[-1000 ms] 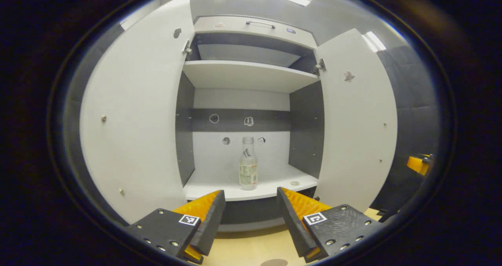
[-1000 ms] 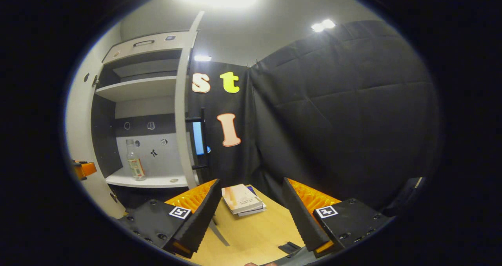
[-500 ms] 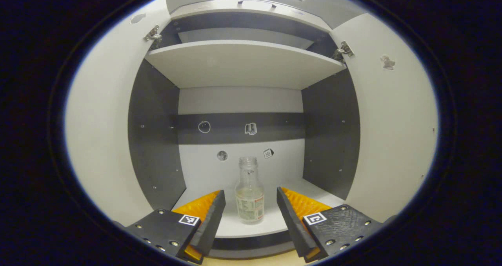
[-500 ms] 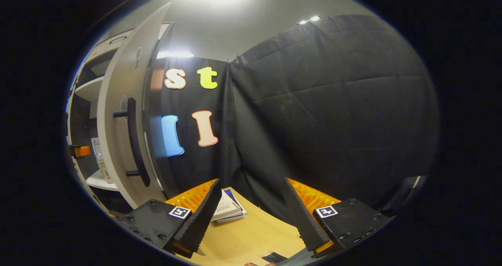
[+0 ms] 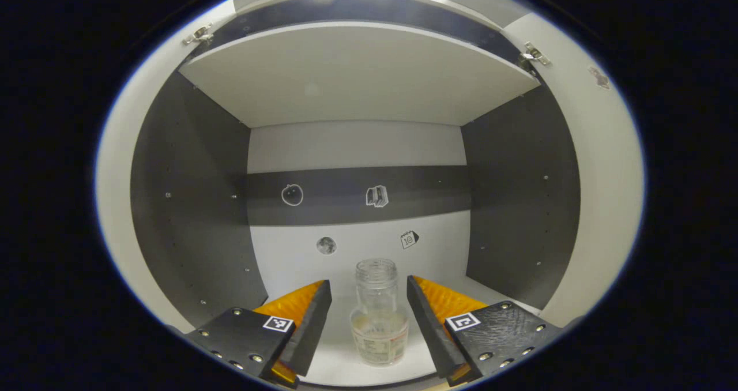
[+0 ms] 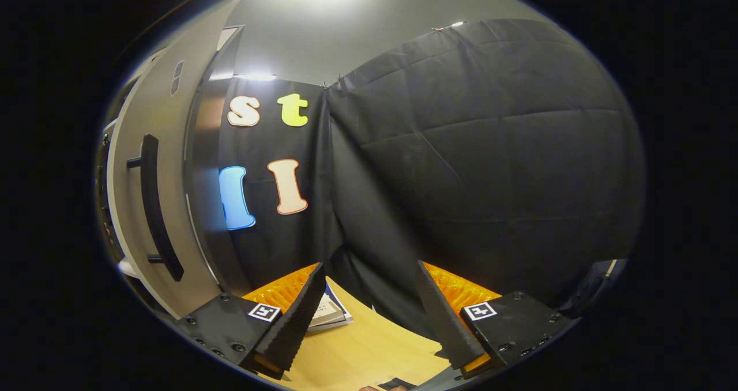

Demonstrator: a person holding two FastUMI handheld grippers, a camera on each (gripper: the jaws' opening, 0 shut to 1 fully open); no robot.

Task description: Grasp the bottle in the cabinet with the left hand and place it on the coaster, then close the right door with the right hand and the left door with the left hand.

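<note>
A clear uncapped bottle (image 5: 377, 322) with a label and a little liquid stands upright on the cabinet's lower shelf (image 5: 340, 368). My left gripper (image 5: 369, 301) is open inside the cabinet, one finger on each side of the bottle, neither touching it. Both doors stand open at the edges of the left gripper view: the left door (image 5: 112, 206) and the right door (image 5: 611, 206). In the right gripper view, my right gripper (image 6: 369, 290) is open and empty over the wooden table (image 6: 369, 356), to the right of the right door's outer face (image 6: 130, 218) with its dark handle (image 6: 155, 206).
An upper shelf (image 5: 357, 76) roofs the compartment, and dark side walls (image 5: 190, 218) close it in. Small stickers mark the back panel (image 5: 357, 149). Books (image 6: 328, 313) lie on the table by the right gripper. Black cloth (image 6: 473, 166) hangs close behind.
My left gripper has pushed forward into the cabinet, so the bottle now stands between its fingers. My right gripper has swung right, past the right door's edge to its outer face.
</note>
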